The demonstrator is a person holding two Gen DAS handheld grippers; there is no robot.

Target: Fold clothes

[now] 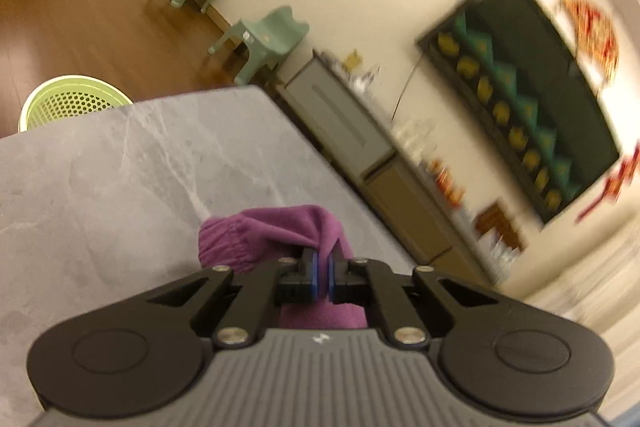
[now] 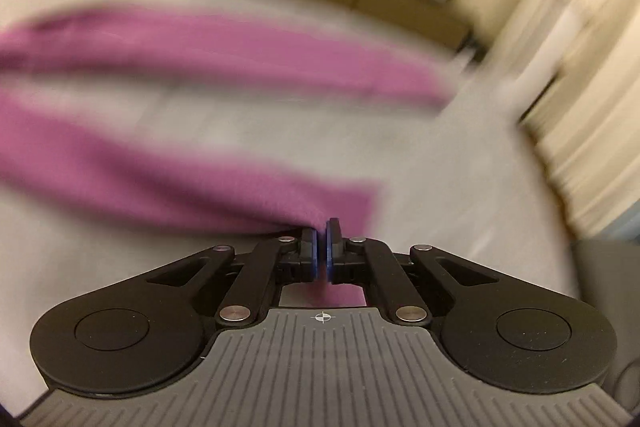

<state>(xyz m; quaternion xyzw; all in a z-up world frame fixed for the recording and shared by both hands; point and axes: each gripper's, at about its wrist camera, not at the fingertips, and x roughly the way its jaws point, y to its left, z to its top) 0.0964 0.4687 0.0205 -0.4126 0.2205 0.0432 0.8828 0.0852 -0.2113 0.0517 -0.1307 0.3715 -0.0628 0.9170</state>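
Left gripper (image 1: 322, 273): nearest the lens; jaws pinched tight on a bunched fold of the purple garment (image 1: 276, 233), right beside an elastic, gathered band.
Right gripper (image 2: 322, 251): jaws closed on a flat edge of the same garment (image 2: 200, 183); view heavily smeared, detail poor.
Garment position: partly lifted at both grips; in the right wrist view two long purple strips run away to the left over the grey table (image 2: 460, 167). They look like trouser legs, but the blur leaves that uncertain.
Handling, judged: soft, light, fleecy knit; sags and bunches wherever it is unsupported, no stiffness to hold a crease. Not slippery, not fragile.
Where to hold, judged: the gathered band and the far hems give the firmest purchase; a grip mid-cloth only drags up a lump.
Table: marbled grey top (image 1: 120, 167), bare around the cloth.
Surroundings: green mesh basket (image 1: 68, 103) beyond the table edge; two pale green chairs (image 1: 264, 41) by the wall; cabinet (image 1: 340, 119) and dark board (image 1: 532, 99) behind.
Obstructions: nothing on the table near the cloth.
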